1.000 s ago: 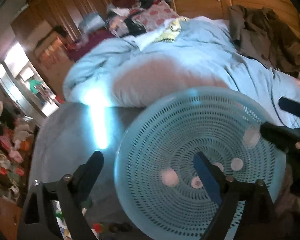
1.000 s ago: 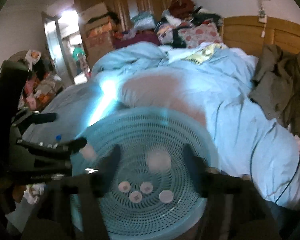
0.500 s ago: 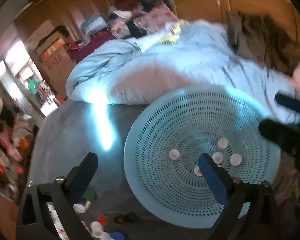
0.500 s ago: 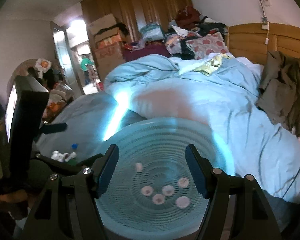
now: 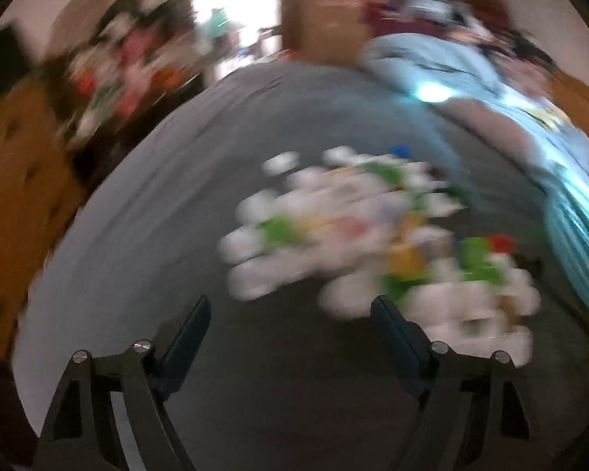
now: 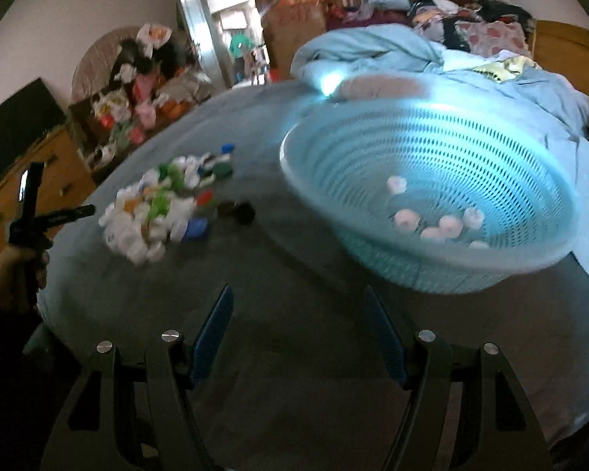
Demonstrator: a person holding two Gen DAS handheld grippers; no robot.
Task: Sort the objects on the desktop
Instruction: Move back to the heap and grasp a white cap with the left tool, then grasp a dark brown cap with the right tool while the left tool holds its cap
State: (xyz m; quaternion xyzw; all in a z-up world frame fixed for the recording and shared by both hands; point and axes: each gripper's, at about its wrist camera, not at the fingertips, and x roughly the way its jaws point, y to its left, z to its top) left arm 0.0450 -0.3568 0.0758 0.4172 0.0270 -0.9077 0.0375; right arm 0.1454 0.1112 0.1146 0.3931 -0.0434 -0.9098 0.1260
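A blurred heap of bottle caps (image 5: 365, 243), mostly white with some green, yellow, red and blue, lies on the grey tabletop (image 5: 176, 216). My left gripper (image 5: 288, 306) hovers just short of the heap. Its jaws are closing and nothing is between them. In the right wrist view the same heap (image 6: 157, 212) lies to the left of a light blue mesh basket (image 6: 451, 149). Several white caps (image 6: 406, 218) lie in the basket's bottom. My right gripper (image 6: 297, 298) is open and empty over bare tabletop, in front of the basket.
The basket's edge (image 5: 577, 251) shows at the right of the left wrist view. A person's hand (image 6: 8, 274) holding the left tool is at the far left. A blue duvet (image 6: 373, 47) lies behind the table, and a cluttered wooden dresser (image 6: 39, 165) stands to the left.
The left gripper has swung away from above the basket, leftward and down to the cap heap. The right gripper has drawn back and lowered, so the basket now sits ahead to its right.
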